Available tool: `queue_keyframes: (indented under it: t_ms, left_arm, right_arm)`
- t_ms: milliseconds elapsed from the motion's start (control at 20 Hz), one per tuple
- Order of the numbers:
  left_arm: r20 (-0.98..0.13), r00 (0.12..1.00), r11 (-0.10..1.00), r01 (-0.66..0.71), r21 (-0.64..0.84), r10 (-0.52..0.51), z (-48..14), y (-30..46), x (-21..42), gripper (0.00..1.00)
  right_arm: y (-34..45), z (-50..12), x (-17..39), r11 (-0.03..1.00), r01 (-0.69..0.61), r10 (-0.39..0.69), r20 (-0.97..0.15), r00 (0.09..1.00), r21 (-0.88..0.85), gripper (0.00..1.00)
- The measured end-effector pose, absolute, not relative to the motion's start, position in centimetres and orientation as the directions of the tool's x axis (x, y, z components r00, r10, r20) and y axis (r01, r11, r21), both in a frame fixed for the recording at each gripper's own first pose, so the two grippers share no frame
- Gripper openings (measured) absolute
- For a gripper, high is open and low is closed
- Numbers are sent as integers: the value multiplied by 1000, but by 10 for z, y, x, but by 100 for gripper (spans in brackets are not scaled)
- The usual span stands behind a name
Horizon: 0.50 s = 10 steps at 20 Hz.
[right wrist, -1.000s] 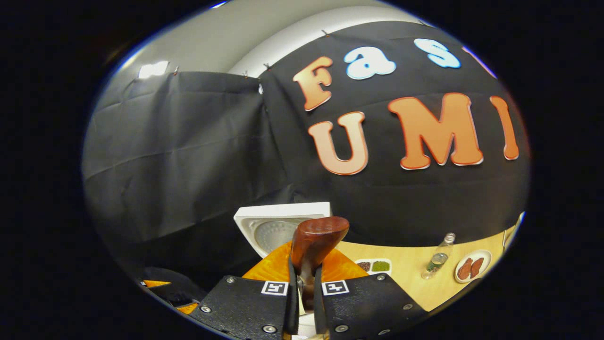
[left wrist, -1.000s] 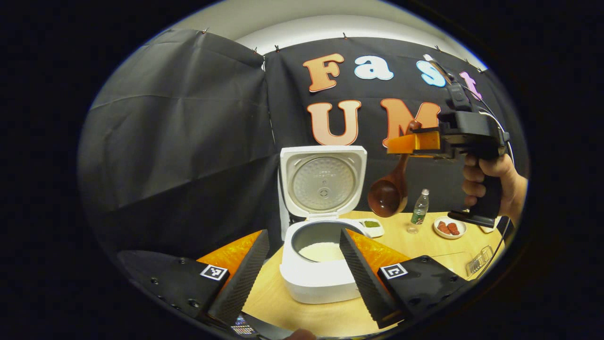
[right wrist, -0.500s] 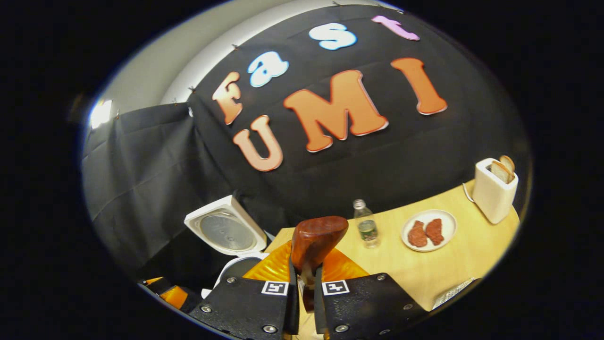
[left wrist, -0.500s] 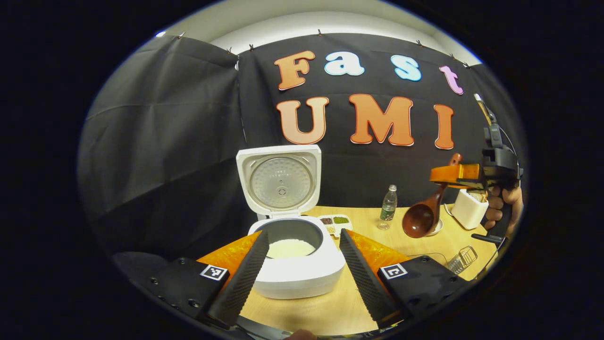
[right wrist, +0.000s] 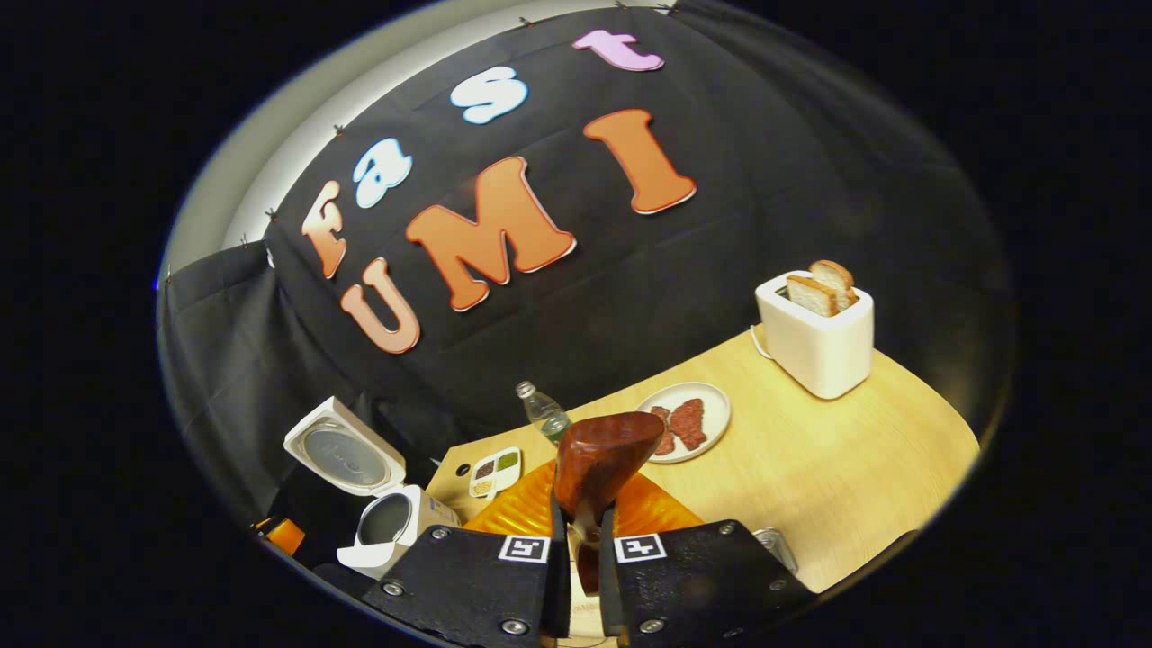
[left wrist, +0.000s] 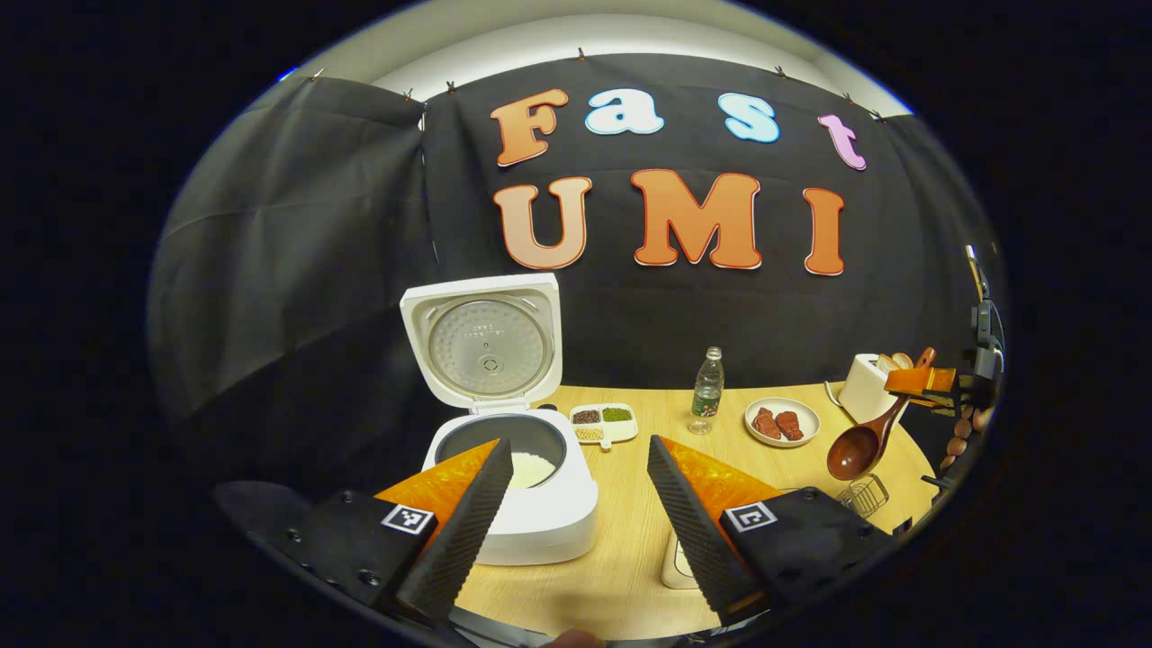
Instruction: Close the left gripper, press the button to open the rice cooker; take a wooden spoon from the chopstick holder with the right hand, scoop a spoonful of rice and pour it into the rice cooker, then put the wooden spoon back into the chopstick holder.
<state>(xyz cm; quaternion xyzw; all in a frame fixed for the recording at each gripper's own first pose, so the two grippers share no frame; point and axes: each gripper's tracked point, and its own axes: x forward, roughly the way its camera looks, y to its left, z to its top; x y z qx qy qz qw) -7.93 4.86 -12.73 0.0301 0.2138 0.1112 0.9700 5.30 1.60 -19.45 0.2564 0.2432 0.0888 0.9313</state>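
Tongs first: we see the right tongs (right wrist: 576,576) clamped on the handle of the wooden spoon (right wrist: 601,468), both fingers pressing it. In the left gripper view the same spoon (left wrist: 866,441) hangs bowl-down at the far right, above the worktop (left wrist: 630,558) and over a small wire basket (left wrist: 866,494), which we take, loosely, for the chopstick holder. The left tongs (left wrist: 576,531) stand wide apart, gripping nothing, raised over the worktop. Just behind the left finger sits the white rice cooker (left wrist: 522,504), lid upright, white rice showing in its pot. Farther back we find a divided dish of grains (left wrist: 603,423), a plastic bottle (left wrist: 707,391), a plate of red meat pieces (left wrist: 781,421) and a white toaster (right wrist: 814,333) holding bread slices.
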Motion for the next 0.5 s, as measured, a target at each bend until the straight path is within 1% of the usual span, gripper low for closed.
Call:
queue_keyframes:
  t_ms: [300, 500]
  left_arm:
    - [-427, 868, 968, -228, 107, 252, -128, 32, -77, 100]
    - [-463, 846, 963, -255, 87, 266, -137, 13, -83, 100]
  right_arm:
    - [-42, -227, 48, 860, 14, 252, -449, 857, 509, 12]
    - [-57, -258, 42, 875, 32, 238, -486, 841, 484, 12]
